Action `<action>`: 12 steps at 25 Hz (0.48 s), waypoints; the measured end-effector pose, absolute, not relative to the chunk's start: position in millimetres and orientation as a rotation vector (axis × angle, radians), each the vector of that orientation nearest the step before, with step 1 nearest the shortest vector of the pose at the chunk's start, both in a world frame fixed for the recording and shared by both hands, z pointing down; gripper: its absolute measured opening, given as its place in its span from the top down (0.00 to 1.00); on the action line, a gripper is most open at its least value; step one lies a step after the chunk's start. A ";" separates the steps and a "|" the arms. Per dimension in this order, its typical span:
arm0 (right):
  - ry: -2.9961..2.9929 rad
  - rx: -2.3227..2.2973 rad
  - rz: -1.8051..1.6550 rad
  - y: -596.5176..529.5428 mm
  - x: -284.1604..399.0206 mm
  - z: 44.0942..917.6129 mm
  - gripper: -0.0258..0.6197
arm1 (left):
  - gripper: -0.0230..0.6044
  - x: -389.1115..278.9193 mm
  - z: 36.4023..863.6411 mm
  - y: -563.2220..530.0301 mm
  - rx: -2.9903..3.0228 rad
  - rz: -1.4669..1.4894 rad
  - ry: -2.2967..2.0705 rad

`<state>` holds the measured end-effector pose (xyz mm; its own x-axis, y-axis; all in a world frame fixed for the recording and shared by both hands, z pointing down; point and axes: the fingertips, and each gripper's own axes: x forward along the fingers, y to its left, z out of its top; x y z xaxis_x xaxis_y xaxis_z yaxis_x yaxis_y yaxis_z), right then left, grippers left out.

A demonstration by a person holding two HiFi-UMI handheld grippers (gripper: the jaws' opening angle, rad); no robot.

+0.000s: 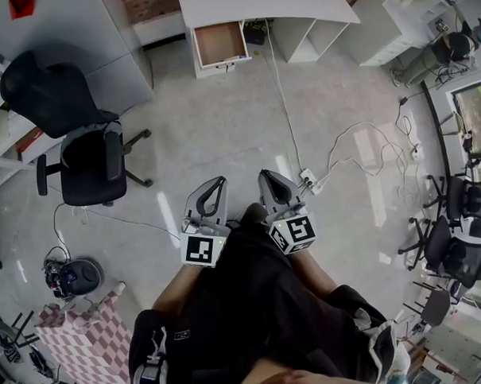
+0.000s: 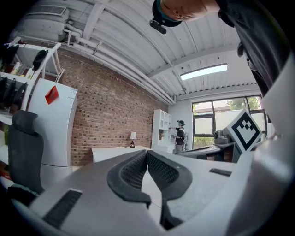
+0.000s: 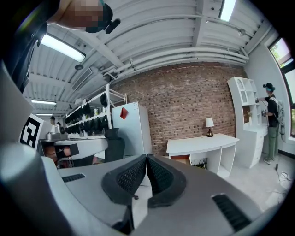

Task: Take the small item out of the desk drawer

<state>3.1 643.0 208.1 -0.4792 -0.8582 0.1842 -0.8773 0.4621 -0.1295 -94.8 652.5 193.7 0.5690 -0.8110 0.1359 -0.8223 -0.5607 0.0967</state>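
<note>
A white desk (image 1: 264,5) stands far ahead by the brick wall, and its drawer (image 1: 220,45) is pulled open, showing a bare brown bottom. No small item shows in it from here. My left gripper (image 1: 222,181) and right gripper (image 1: 264,176) are held side by side in front of the person's body, well short of the desk. Both are shut with nothing between the jaws. In the right gripper view the desk (image 3: 203,145) sits beyond the shut right gripper (image 3: 146,157). In the left gripper view the desk (image 2: 117,151) shows past the shut left gripper (image 2: 147,152).
A black office chair (image 1: 88,158) stands to the left on the grey floor. A white cable and power strip (image 1: 310,179) run along the floor from the desk. A white cabinet (image 1: 67,43) is at far left, more chairs (image 1: 457,241) at right, and a checkered cloth (image 1: 88,345) at lower left.
</note>
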 end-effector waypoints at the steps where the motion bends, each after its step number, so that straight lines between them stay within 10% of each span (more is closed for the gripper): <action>1: -2.594 1.559 0.314 638.5 1.3 210.9 0.91 | 0.94 -99.6 197.2 648.7 2.644 0.121 -1.385; 12: -2.591 1.519 0.336 545.0 7.1 229.7 0.91 | 0.94 -104.5 215.7 569.0 2.612 0.158 -1.411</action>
